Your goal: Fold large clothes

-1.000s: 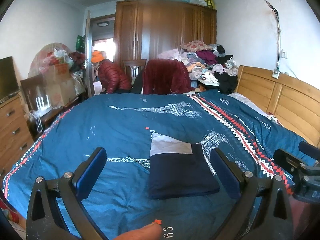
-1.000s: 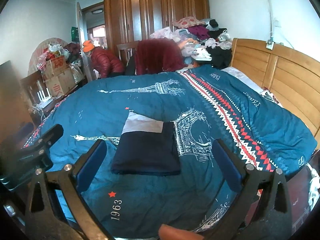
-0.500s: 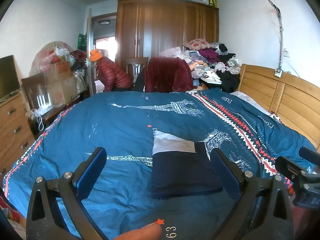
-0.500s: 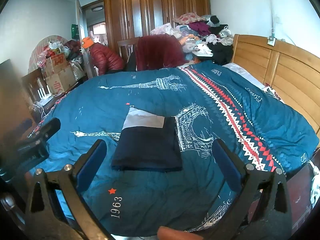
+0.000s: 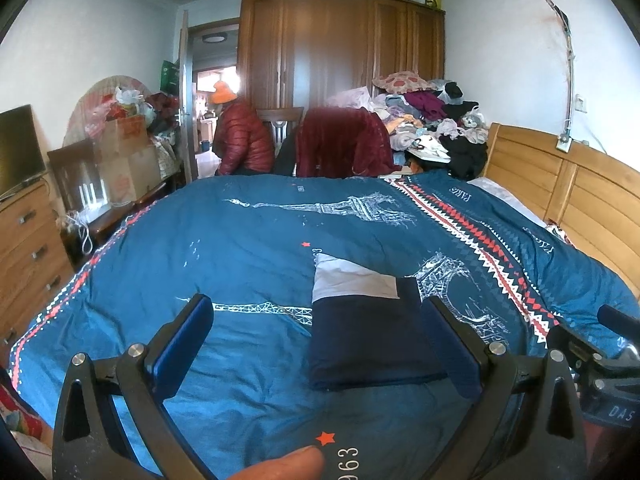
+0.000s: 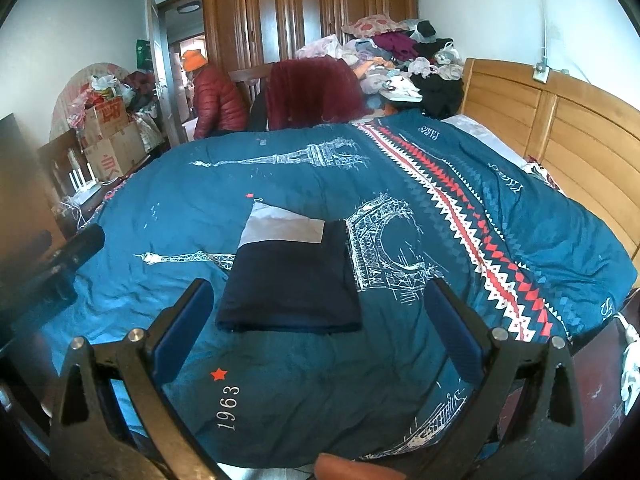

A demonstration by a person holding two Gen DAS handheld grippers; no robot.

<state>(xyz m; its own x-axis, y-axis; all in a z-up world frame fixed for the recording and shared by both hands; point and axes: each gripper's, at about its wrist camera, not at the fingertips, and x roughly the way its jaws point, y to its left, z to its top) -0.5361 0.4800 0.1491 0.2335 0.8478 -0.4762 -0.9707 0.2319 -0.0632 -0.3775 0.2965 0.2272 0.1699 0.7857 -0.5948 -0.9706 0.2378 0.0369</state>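
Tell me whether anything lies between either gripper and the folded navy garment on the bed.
Nothing visible does. Only bare duvet separates the open right gripper and open left gripper from the folded navy garment.

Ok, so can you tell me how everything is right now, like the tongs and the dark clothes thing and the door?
Left tongs: open, empty, above the bed.
Right tongs: open, empty, above the bed.
Navy garment: folded flat into a rectangle, pale panel showing at the far end, lying on the quilt.
Blue quilt: spread over the bed.
Wardrobe: doors shut.
Room door: open.
Television: screen dark.
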